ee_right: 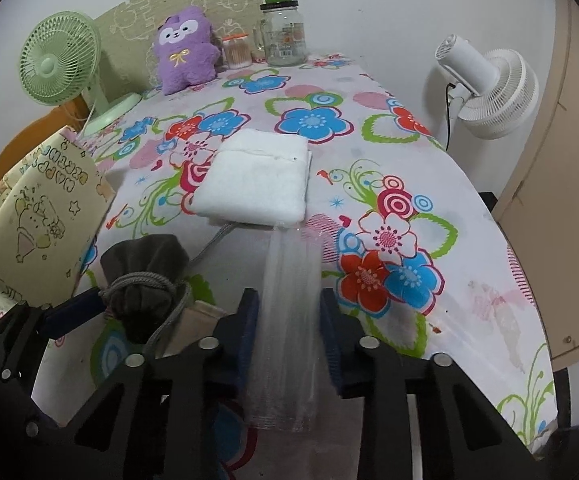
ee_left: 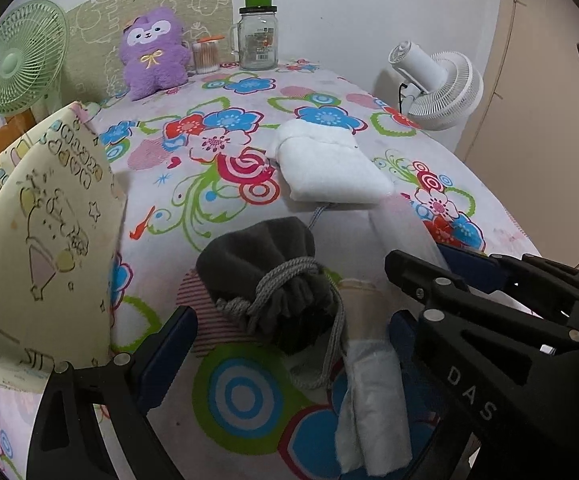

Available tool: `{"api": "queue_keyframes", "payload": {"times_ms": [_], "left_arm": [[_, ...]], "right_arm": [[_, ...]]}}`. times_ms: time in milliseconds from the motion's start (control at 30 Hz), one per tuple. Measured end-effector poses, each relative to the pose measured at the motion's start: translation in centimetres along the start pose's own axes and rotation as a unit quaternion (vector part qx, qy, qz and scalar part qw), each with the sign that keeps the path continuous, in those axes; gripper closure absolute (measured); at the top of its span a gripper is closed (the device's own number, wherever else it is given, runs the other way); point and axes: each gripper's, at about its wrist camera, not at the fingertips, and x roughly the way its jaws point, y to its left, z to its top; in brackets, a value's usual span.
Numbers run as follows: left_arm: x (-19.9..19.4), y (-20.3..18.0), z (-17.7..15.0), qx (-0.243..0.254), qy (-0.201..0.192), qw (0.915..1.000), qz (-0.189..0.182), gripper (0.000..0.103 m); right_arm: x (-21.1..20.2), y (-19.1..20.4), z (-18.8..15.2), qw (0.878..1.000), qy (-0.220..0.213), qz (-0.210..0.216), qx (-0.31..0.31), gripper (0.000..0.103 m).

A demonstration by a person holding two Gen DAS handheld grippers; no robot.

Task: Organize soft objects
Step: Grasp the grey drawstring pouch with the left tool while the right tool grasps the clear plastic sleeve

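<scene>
On the flowered tablecloth (ee_left: 225, 184) lie a folded white towel (ee_left: 329, 164) (ee_right: 257, 180) and, nearer, a grey drawstring pouch (ee_left: 265, 256) (ee_right: 145, 260). My left gripper (ee_left: 289, 320) is open, its fingers wide on either side of the pouch, a beige cloth (ee_left: 363, 304) and a white rolled pad (ee_left: 373, 400). Just to the right, my right gripper (ee_right: 289, 304) (ee_left: 417, 256) is shut on a clear plastic bag (ee_right: 289, 280) (ee_left: 405, 224) that stretches from its pads toward the towel. A purple plush toy (ee_left: 153, 52) (ee_right: 185, 52) sits at the far end.
A cream cartoon-print cushion (ee_left: 37, 240) (ee_right: 37, 232) stands at the left edge. A green fan (ee_left: 21, 60), a swab container (ee_left: 206, 56) and a glass jar (ee_left: 257, 40) line the far end. A white fan (ee_right: 489, 88) stands off the table's right side.
</scene>
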Motion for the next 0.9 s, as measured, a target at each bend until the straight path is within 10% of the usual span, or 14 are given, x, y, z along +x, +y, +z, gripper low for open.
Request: {"api": "queue_keyframes", "payload": {"times_ms": [300,600,900], "left_arm": [[0.3,-0.1,1.6,-0.005,-0.014,0.9998,0.009,0.005],[1.4,0.5,2.1,-0.014,-0.006,0.9998,0.012,0.044],[1.2,0.8,1.9,-0.019,-0.013,0.9997,0.011,0.057]], "right_arm": [[-0.3,-0.7,1.4,1.0,-0.015,0.0,0.004,0.08],[0.3,-0.9,1.7,1.0,-0.012,0.007,0.004,0.085],[0.2,-0.7,1.6,1.0,-0.014,0.005,0.004,0.086]]}}
